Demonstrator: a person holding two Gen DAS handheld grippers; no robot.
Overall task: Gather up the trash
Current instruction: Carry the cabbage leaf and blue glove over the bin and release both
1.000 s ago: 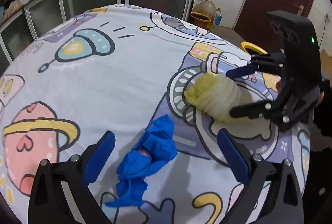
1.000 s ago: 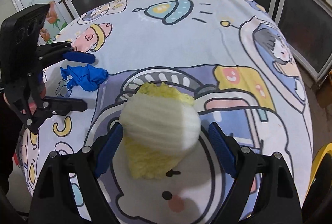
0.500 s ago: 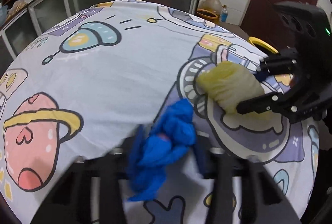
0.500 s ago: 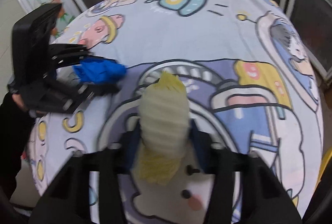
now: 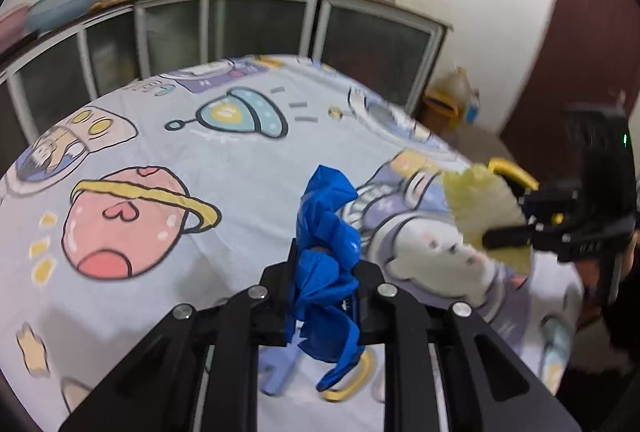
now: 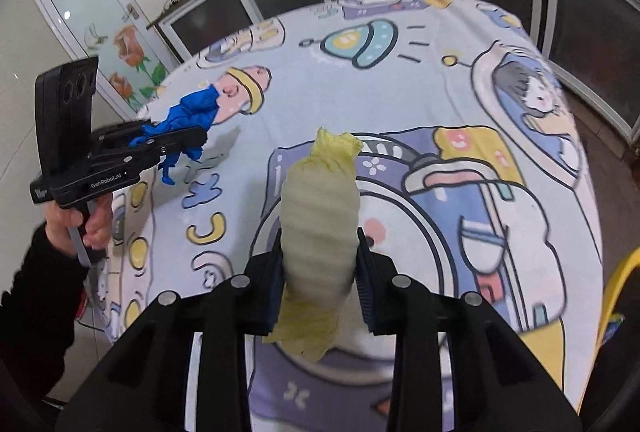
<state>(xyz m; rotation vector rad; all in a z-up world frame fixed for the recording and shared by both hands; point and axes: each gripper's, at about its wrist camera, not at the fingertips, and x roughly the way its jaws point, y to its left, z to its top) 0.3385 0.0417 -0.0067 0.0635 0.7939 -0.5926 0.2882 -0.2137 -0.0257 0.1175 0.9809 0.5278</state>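
My left gripper (image 5: 326, 296) is shut on a crumpled blue glove (image 5: 326, 232) and holds it above the cartoon tablecloth (image 5: 160, 152). The glove also shows in the right wrist view (image 6: 192, 112), hanging from the left gripper (image 6: 176, 142). My right gripper (image 6: 320, 284) is shut on a pale yellow cabbage leaf (image 6: 320, 208) and holds it above the table. The leaf shows in the left wrist view (image 5: 480, 200) in the right gripper (image 5: 516, 220) at the right.
The round table (image 6: 440, 112) has glass-fronted cabinets (image 5: 260, 28) behind it. A yellow bin rim (image 6: 620, 292) sits off the table's right edge, also showing in the left wrist view (image 5: 512, 172). A dark red door (image 5: 580, 32) is at the right.
Both grippers closed, the left on the blue glove and the right on the cabbage leaf, and both lifted their loads off the tablecloth.
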